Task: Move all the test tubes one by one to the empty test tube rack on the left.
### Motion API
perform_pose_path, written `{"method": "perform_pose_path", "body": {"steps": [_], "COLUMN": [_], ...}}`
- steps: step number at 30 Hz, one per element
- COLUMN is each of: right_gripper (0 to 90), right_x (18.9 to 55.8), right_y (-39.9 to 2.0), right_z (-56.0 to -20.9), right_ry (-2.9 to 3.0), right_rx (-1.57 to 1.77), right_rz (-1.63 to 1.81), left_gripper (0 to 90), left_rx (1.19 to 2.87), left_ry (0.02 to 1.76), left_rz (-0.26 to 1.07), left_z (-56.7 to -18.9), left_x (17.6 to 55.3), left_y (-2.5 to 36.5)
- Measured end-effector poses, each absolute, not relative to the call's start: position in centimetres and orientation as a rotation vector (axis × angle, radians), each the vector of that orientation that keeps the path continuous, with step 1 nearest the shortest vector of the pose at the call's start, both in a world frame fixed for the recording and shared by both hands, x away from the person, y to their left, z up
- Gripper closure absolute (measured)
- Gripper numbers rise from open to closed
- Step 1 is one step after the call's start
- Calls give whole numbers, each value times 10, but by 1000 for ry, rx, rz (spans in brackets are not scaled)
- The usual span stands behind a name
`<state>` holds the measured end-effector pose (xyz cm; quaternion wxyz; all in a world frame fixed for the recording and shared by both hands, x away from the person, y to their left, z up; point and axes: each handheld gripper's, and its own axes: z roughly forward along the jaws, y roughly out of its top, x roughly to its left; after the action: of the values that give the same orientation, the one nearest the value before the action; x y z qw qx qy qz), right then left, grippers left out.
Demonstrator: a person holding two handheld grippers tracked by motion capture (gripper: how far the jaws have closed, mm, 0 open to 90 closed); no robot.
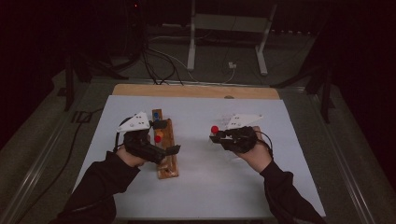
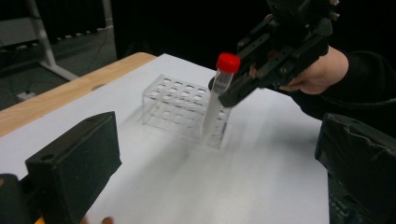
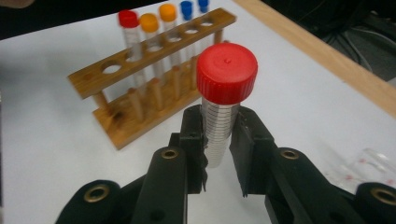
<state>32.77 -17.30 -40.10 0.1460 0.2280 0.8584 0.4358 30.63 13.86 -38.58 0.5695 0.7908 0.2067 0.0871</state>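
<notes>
While the right gripper (image 3: 218,140) clamps a red-capped tube (image 3: 224,93) below its cap, tube hangs tilted above the clear acrylic rack (image 2: 184,109), approx 3 o'clock on the white mat (image 1: 201,186). Left gripper (image 1: 166,137), jaws apart w/ nothing between, sits by the wooden tube rack (image 3: 154,70) at 9 o'clock.

Room was dim and dark beyond the table (image 1: 140,196); its white sheet caught even overhead light. Shadows stayed soft. Clear rack (image 2: 182,109) looked slightly smeared. Red-capped tube (image 3: 223,100) was sharp; wooden rack (image 3: 149,79) behind it was softer.
</notes>
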Motion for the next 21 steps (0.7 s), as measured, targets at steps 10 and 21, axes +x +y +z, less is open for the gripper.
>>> {"method": "perform_pose_path", "body": {"steps": [10,21], "right_gripper": [757,757], "right_x": [309,299], "right_y": [-165,-151], "right_z": [-417,-428], "right_ry": [2529,2582], "right_rx": [639,592], "right_rz": [1273,1273], "left_gripper": [66,364], "left_rx": [1919,1951], "left_ry": [442,393], "left_rz": [181,161], "left_z": [-400,-413], "left_x": [307,307], "left_y": [104,80]}}
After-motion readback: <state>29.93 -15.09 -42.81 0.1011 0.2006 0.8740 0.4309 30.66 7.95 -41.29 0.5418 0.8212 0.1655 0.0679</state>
